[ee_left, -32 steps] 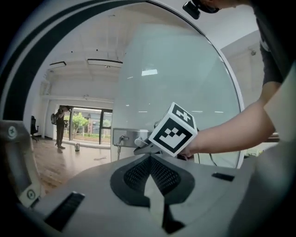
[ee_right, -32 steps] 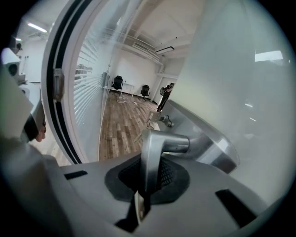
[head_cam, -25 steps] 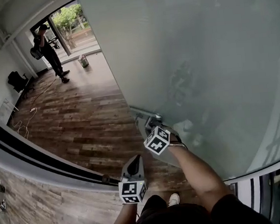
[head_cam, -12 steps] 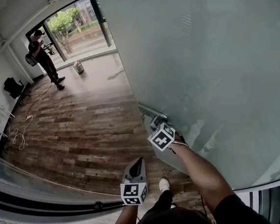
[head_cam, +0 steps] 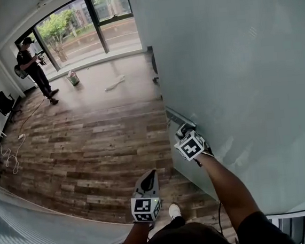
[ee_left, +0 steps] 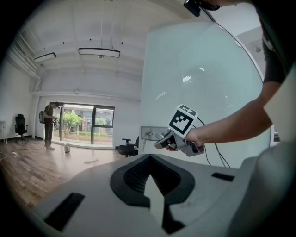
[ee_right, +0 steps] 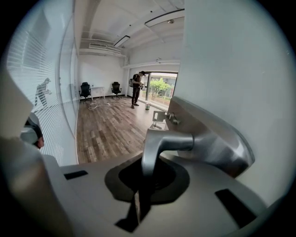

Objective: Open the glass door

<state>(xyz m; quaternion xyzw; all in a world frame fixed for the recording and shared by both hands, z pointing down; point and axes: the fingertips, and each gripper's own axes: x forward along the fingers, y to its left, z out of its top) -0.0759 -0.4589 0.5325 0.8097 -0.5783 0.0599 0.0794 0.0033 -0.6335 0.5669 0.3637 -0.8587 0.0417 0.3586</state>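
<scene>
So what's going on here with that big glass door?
A person with a gripper in each hand is opening the frosted glass door. The right gripper is clamped on the metal door handle, and the door stands open onto a room with a wooden floor. The left gripper is shut and empty. Another person stands by the far windows.

The door (head_cam: 243,56) is frosted glass, pale grey-green; its handle (ee_right: 159,143) is brushed silver. My left gripper (head_cam: 148,175) and right gripper (head_cam: 183,128) are light grey, each bearing black-and-white square markers. The floor (head_cam: 90,141) is brown wood planks, streaked light and dark. A distant person (head_cam: 33,68) wears black.
</scene>
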